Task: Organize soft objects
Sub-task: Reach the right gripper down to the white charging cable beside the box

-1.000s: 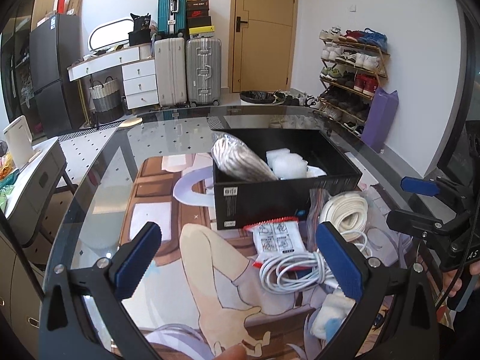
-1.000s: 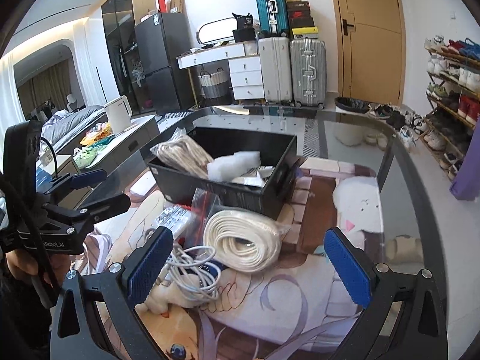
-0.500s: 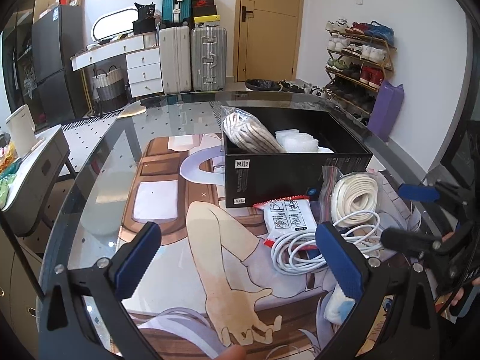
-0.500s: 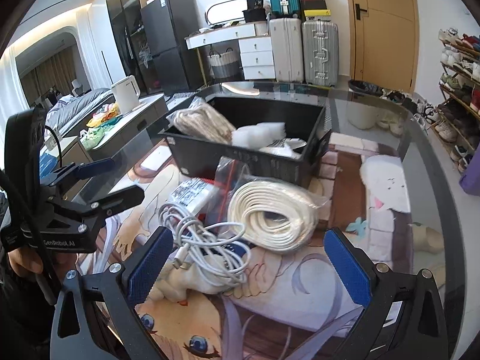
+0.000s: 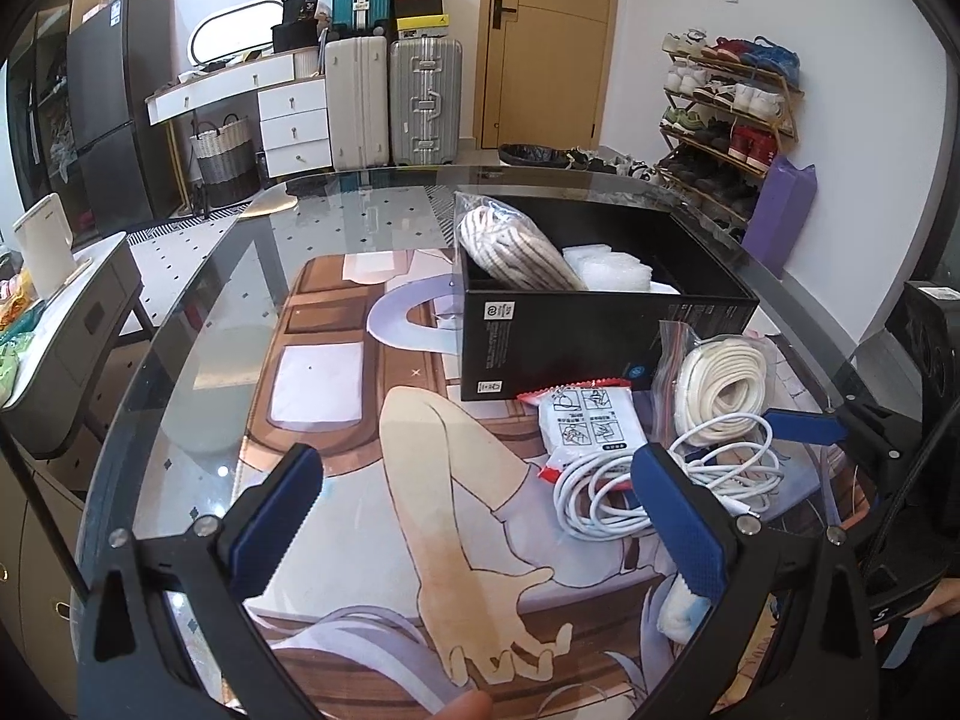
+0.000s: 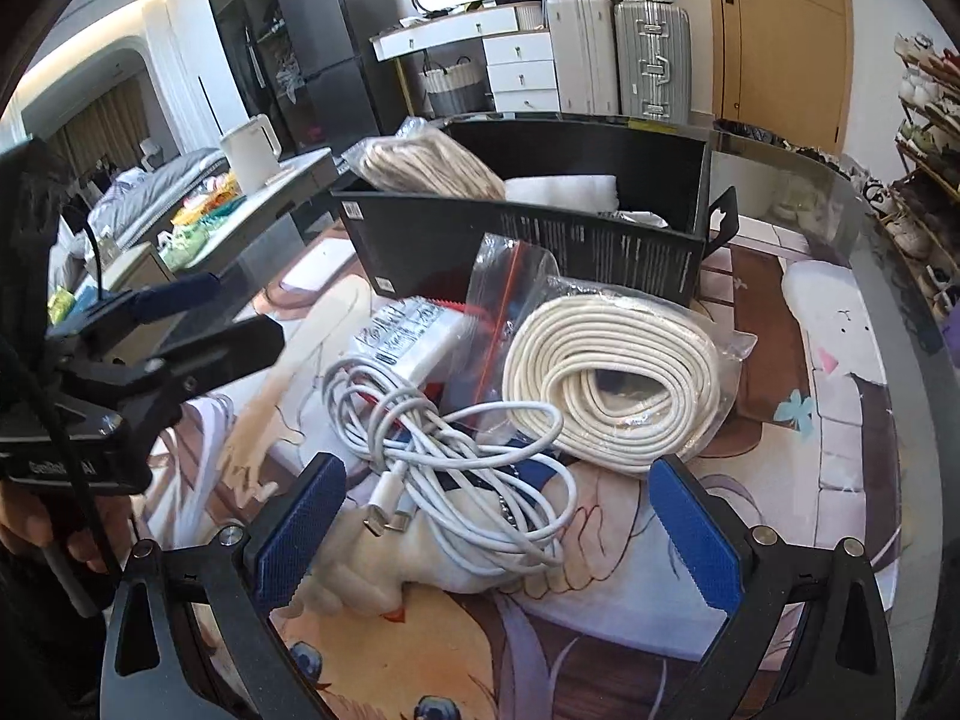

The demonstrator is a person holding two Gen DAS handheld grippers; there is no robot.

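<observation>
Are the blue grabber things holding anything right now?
No. The left gripper and right gripper are both open and empty; the white cable lies loose on the table.

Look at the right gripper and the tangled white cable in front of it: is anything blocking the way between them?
Nothing visible does. The right gripper is open, and the white cable lies directly ahead of its fingers on the table mat. The bagged cream rope coil sits beside it to the right, overlapped by a loop of the cable, not in the way.

1 black box, 2 bagged rope coils, 1 white cable, 1 wipes pack.
</observation>
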